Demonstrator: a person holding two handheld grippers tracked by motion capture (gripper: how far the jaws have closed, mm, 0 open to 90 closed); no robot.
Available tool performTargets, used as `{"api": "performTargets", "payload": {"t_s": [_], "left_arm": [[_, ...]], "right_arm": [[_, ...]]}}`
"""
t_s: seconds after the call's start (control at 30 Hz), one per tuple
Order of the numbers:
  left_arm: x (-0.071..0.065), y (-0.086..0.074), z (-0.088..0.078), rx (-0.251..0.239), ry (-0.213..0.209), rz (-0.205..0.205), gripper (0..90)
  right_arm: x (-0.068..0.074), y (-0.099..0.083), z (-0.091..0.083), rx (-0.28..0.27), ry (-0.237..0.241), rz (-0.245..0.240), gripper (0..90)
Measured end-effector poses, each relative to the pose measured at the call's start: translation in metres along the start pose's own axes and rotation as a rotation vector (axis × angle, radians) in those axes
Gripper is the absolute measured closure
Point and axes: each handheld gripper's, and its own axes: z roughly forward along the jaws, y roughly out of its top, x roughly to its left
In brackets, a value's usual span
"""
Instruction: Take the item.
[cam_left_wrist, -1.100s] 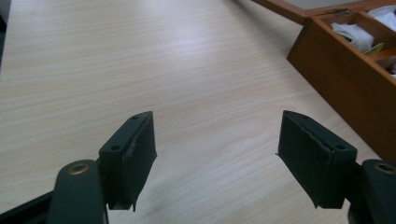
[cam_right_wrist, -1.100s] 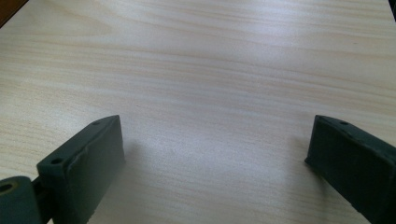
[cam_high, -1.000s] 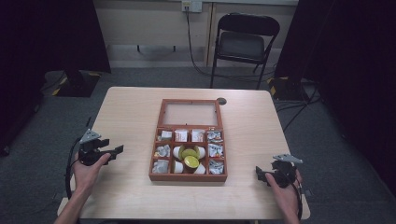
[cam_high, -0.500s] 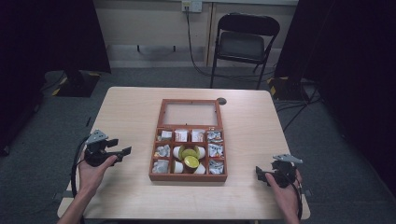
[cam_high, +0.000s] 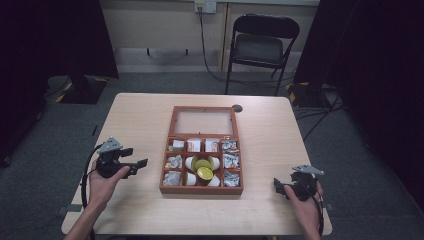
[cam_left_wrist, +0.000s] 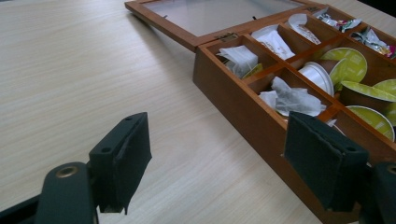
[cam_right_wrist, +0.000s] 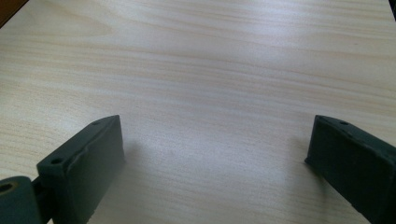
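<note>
Wooden box (cam_high: 201, 187) sits mid-table (cam_high: 145, 115), glass lid (cam_high: 202, 121) folded flat away from the person. Compartments hold white sachets (cam_left_wrist: 289, 97) on the side nearest the left gripper, foil packets (cam_high: 230, 161) on the far side, and yellow-topped capsules (cam_high: 204, 173) in the middle cell.

Left gripper (cam_high: 136, 166): just beside the box's left wall, apart from it, aimed toward it. In the left gripper view its jaws stand wide apart with nothing between them; the box wall and the near sachet cells lie ahead of the right pad. No contact.

Right gripper (cam_high: 277, 187): resting near the table's front right corner, well apart from the box. In the right gripper view the jaws are spread wide over bare tabletop, holding nothing.

Progress, as judged: the box is already open and its contents look untouched, with nothing lying out on the table. The work appears to be at the approach stage, left side leading. Remaining: close the gap to the box, pick an item or the box itself, grasp it. Which item is the target cannot be told from these views.
</note>
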Motion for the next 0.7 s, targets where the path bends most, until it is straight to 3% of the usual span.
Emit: {"api": "performTargets", "payload": {"t_s": [0.17,0.3,0.33,0.63,0.7], "left_arm": [[-0.007,0.003,0.005,-0.003,-0.029,-0.002,22.6],[-0.014,0.007,0.009,0.009,-0.006,0.031,22.6],[-0.017,0.011,0.010,0.008,-0.017,0.046,22.6],[-0.031,0.022,0.023,0.002,-0.067,0.048,22.6],[-0.035,0.026,0.025,0.010,-0.073,0.067,22.6]], "right_arm": [[0.000,0.000,0.000,0.000,-0.001,0.001,3.1],[0.000,0.000,0.000,0.000,0.000,0.001,3.2],[0.000,0.000,0.000,0.000,-0.001,0.001,3.1],[0.000,0.001,0.001,0.001,-0.002,0.004,3.1],[0.000,0.001,0.001,0.001,-0.002,0.004,3.1]]}}
